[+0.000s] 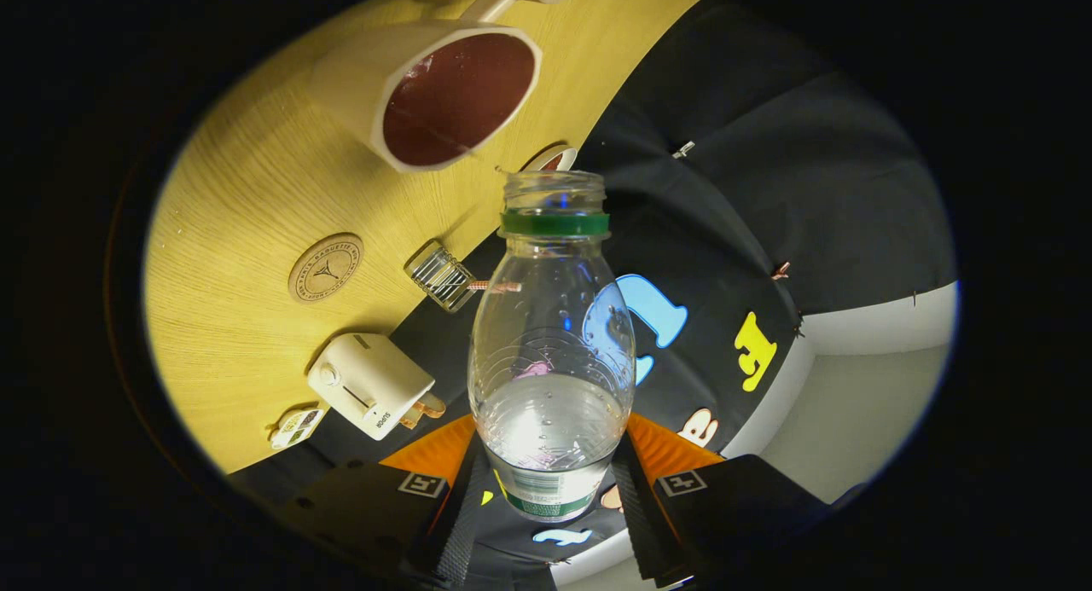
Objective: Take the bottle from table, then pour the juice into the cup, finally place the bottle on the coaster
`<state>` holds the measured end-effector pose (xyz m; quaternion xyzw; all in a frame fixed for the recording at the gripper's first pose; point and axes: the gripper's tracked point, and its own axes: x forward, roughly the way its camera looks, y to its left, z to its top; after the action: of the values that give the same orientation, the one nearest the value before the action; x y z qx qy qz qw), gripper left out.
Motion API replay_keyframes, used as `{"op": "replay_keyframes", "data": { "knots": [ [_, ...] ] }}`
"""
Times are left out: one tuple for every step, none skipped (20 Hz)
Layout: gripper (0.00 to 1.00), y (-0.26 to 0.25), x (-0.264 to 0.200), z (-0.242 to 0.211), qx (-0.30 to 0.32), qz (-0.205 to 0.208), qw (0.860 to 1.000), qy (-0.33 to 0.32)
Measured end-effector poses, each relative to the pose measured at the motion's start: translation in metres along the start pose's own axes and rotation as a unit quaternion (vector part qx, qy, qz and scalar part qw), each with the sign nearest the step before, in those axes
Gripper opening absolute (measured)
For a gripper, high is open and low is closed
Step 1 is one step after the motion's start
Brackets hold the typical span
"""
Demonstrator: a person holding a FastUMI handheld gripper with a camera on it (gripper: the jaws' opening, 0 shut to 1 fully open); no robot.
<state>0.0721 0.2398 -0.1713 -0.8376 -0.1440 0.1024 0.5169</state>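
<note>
Above a yellow wooden table (pixel 247 190), the gripper (pixel 553 489) is clamped from both sides on the lower body of the uncapped bottle (pixel 551 335), thin, light, crushable plastic best held low, with the cup (pixel 435 88) beyond.

The gripper (pixel 550 489) clamps the base of a clear bottle (pixel 550 352), both fingers pressing its sides. The bottle is uncapped, with a green neck ring and some clear liquid low inside. Beyond its mouth a cream cup (pixel 426 92) with a dark red inside stands on the wooden table (pixel 247 199). A round coaster (pixel 325 268), a small toaster (pixel 371 384) and a wire rack (pixel 439 275) sit nearby.
</note>
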Motion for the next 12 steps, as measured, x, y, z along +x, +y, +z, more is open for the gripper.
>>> {"op": "replay_keyframes", "data": {
  "knots": [
    [0.74, 0.005, 0.001, -0.001, 0.008, 0.008, 1.000, 0.003],
    [0.74, 0.011, -0.001, -0.002, 0.021, 0.018, 1.000, 0.009],
    [0.74, 0.017, -0.002, -0.001, 0.034, 0.029, 0.999, 0.013],
    [0.74, 0.025, -0.004, -0.001, 0.051, 0.042, 0.998, 0.018],
    [0.74, 0.032, -0.006, 0.002, 0.072, 0.056, 0.996, 0.020],
    [0.74, 0.040, -0.009, 0.005, 0.095, 0.071, 0.993, 0.022],
    [0.74, 0.049, -0.010, 0.009, 0.121, 0.088, 0.988, 0.026],
    [0.75, 0.059, -0.013, 0.013, 0.149, 0.108, 0.982, 0.031],
    [0.75, 0.068, -0.016, 0.016, 0.182, 0.127, 0.974, 0.037],
    [0.75, 0.074, -0.018, 0.019, 0.217, 0.144, 0.964, 0.045],
    [0.75, 0.078, -0.022, 0.021, 0.258, 0.159, 0.952, 0.051],
    [0.75, 0.083, -0.024, 0.026, 0.309, 0.176, 0.933, 0.057]
  ]
}}
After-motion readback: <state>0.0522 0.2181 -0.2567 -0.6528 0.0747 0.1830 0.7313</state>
